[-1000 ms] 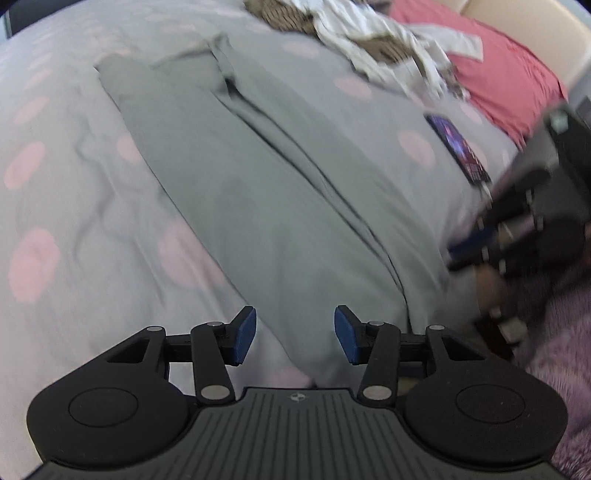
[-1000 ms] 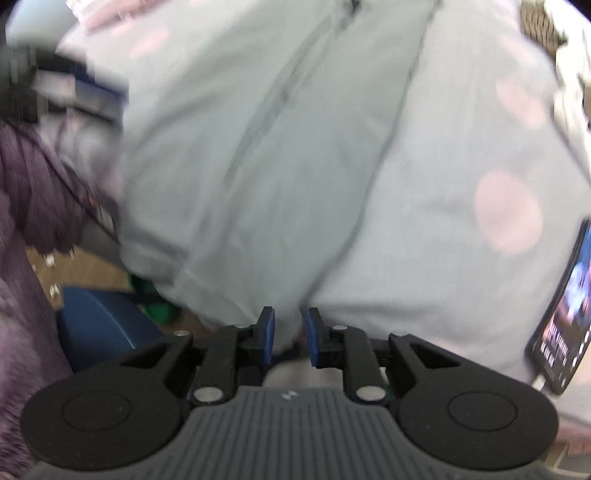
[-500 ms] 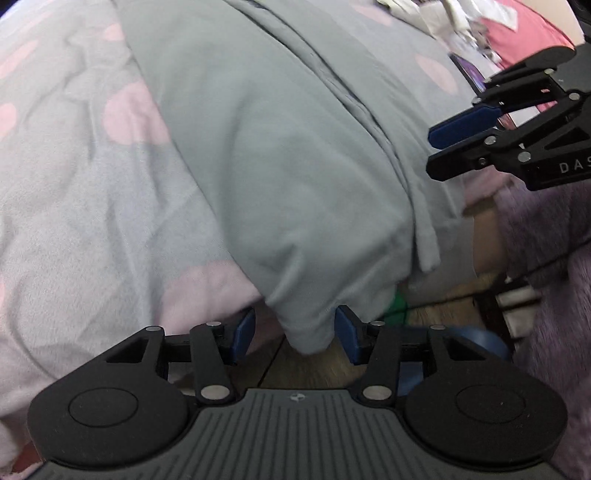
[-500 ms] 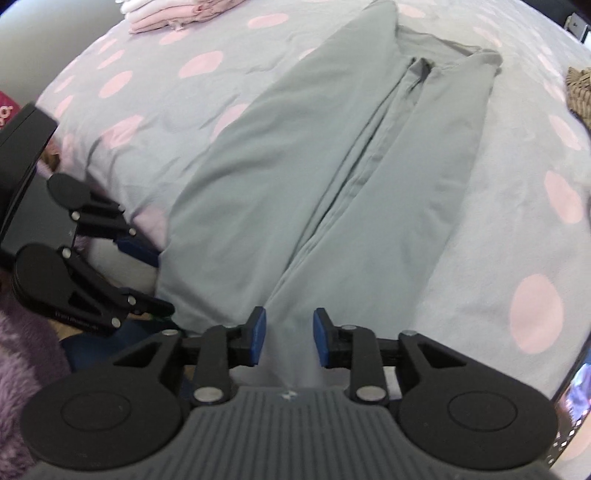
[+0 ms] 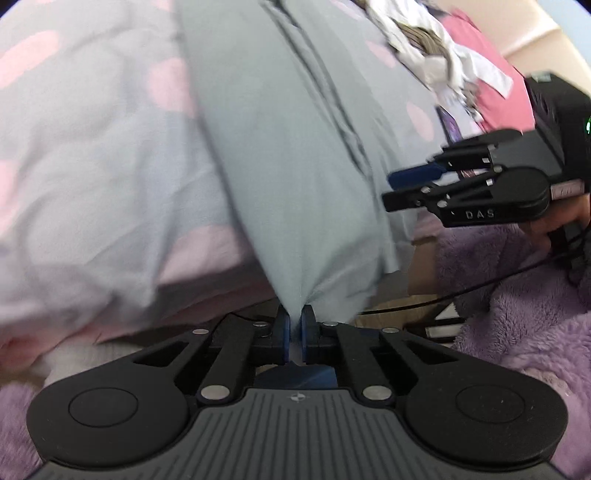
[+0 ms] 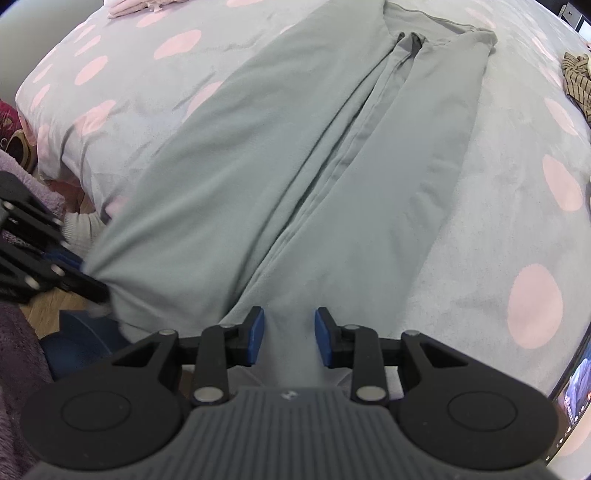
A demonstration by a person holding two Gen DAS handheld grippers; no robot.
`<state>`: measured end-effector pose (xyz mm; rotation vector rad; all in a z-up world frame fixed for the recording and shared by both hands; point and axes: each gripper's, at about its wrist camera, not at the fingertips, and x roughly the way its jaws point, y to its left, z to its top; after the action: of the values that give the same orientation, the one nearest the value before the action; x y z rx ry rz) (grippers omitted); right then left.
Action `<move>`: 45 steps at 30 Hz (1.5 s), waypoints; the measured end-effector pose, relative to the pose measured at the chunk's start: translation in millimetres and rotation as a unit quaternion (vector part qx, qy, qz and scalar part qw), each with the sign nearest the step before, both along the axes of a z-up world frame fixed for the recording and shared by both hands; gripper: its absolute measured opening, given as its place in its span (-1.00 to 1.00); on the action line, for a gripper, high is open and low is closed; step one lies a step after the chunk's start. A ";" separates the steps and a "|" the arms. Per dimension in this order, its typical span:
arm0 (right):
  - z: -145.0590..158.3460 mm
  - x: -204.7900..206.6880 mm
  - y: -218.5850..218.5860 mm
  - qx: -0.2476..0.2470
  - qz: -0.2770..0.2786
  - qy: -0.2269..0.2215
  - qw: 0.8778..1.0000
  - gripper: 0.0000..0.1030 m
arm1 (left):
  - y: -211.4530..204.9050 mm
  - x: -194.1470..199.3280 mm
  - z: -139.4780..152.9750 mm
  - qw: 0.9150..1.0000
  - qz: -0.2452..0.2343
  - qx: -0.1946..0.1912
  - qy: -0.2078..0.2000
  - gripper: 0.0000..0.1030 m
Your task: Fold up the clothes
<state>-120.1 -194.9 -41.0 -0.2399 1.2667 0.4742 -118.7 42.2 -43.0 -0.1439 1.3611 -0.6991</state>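
A long grey-green garment (image 6: 295, 177) lies folded lengthwise on a grey bedcover with pink dots (image 6: 517, 229), its near end hanging over the bed's edge. It also shows in the left wrist view (image 5: 288, 166). My left gripper (image 5: 294, 332) is shut on the garment's near left corner; it shows from the side in the right wrist view (image 6: 79, 275). My right gripper (image 6: 289, 338) is open, with the garment's near right end between its blue pads. It shows at the right of the left wrist view (image 5: 402, 192).
A phone (image 5: 448, 125) lies on the bed to the right. A heap of patterned clothes (image 5: 424, 44) and a pink pillow (image 5: 495, 96) lie beyond it. Folded pink clothes (image 6: 136, 5) sit at the far left. Purple fleece (image 5: 517, 295) and wooden floor are below the edge.
My left gripper has closed on the garment's hanging corner. My right gripper has opened wider and moved in over the garment's near end.
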 end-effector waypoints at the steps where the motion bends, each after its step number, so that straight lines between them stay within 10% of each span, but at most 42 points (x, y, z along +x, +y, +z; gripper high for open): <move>1: 0.5 0.3 0.3 0.000 0.001 0.000 1.000 -0.34 | 1.3 0.5 -0.7 1.000 0.004 0.001 0.002 -0.93; 8: 28.1 -0.1 -1.9 0.050 -0.003 -0.036 0.998 -0.34 | -19.7 7.3 -10.2 0.999 -0.014 0.044 0.012 -0.84; 13: 23.8 4.3 3.0 0.122 -0.016 -0.013 0.992 -0.34 | -10.8 11.6 -1.7 0.999 0.011 0.048 0.000 -0.22; 20: -13.7 6.7 22.0 0.082 0.003 0.030 0.996 -0.86 | -8.1 18.4 10.3 0.998 0.025 0.047 -0.038 -0.19; 24: -3.0 4.3 10.3 0.104 -0.003 0.035 0.994 -0.77 | -13.6 19.6 13.7 0.997 0.002 0.052 -0.050 -0.08; 27: 9.1 -2.4 -3.7 0.109 -0.010 0.024 0.994 -0.32 | -20.1 19.1 8.6 0.997 -0.018 0.058 -0.051 -0.08; 45: -45.0 -12.6 -70.6 0.089 -0.084 0.097 0.988 -0.33 | -58.8 29.2 -26.7 0.983 -0.145 0.096 -0.051 -0.10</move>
<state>-132.7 -265.5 -86.0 0.0664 1.4120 0.4713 -89.4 -16.6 -69.7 0.2464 1.3567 -0.8011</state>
